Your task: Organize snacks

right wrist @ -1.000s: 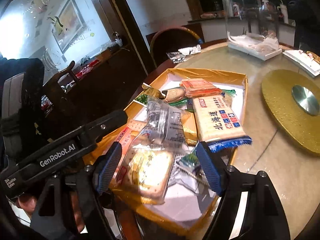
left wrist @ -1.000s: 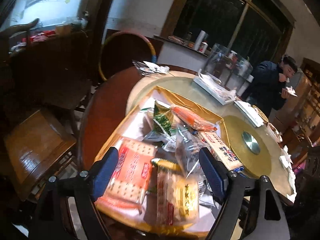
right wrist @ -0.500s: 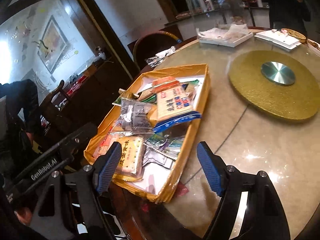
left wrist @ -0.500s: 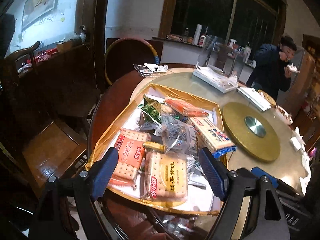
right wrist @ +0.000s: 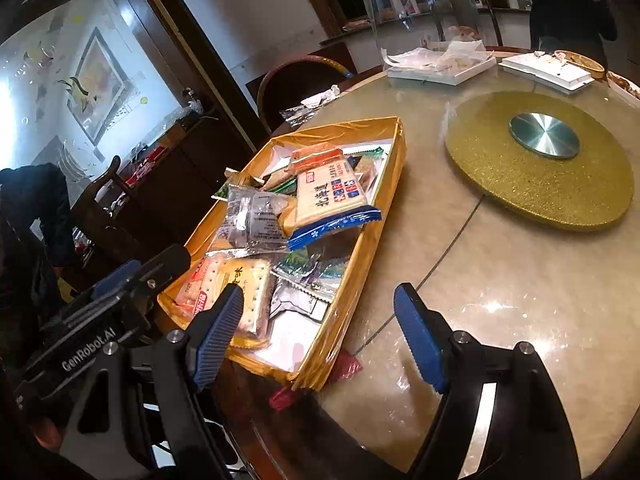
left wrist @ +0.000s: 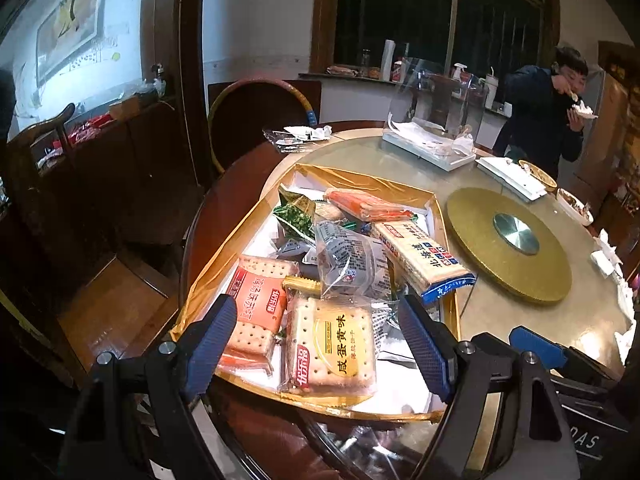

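Observation:
A gold-rimmed tray [left wrist: 400, 188] [right wrist: 384, 216] on the round table holds several snack packs. A yellow cracker pack [left wrist: 334, 346] [right wrist: 236, 280] lies at its near end beside an orange-red cracker pack [left wrist: 256, 300]. A clear grey pack [left wrist: 352, 264] [right wrist: 254, 220] and a blue-and-white biscuit pack [left wrist: 424, 256] [right wrist: 332, 196] lie on top. My left gripper [left wrist: 320, 344] is open, empty, just short of the tray's near edge. My right gripper [right wrist: 320, 336] is open, empty, over the tray's near right corner. A red wrapper [right wrist: 348, 368] lies beside that corner.
A gold turntable disc [left wrist: 508, 244] [right wrist: 540, 160] sits right of the tray. White trays [right wrist: 440, 68] with a clear cover stand at the far side. A person [left wrist: 548, 108] stands beyond the table. Wooden chairs [left wrist: 256, 120] stand at left.
Both grippers have drawn back from the tray. The right one has swung to the tray's right side. The snacks have not moved.

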`<act>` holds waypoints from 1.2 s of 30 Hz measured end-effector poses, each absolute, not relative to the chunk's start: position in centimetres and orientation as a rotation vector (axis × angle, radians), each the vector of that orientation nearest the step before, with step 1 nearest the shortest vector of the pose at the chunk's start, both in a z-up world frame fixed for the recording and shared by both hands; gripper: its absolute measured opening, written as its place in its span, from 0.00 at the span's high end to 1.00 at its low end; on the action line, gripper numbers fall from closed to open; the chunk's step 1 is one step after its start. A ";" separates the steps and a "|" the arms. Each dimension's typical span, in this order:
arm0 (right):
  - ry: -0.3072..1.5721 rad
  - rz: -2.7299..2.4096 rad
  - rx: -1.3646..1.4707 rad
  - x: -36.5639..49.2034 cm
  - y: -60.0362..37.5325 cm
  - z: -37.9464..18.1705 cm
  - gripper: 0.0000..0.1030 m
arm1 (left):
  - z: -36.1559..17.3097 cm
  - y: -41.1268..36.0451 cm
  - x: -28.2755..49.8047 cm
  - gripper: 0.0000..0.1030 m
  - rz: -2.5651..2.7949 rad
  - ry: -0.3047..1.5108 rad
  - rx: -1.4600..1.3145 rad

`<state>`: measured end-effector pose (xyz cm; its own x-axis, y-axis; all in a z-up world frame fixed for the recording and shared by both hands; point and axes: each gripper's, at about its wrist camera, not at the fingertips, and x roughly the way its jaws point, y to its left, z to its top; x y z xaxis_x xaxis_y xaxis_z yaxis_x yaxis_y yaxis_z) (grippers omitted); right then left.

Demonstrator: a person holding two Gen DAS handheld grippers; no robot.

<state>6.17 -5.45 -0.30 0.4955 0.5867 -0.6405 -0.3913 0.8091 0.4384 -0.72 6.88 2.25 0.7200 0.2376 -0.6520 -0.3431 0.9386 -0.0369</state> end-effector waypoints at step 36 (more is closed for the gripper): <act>0.805 0.562 0.162 7.0 -2.5 1.3 0.24 | 0.3 9.9 0.9 0.20 0.299 0.773 -0.168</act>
<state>7.00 -2.45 1.27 0.5567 0.5342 -0.6362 -0.4139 0.8424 0.3450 0.94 9.87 0.25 0.6766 0.2034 -0.7077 -0.3260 0.9445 -0.0402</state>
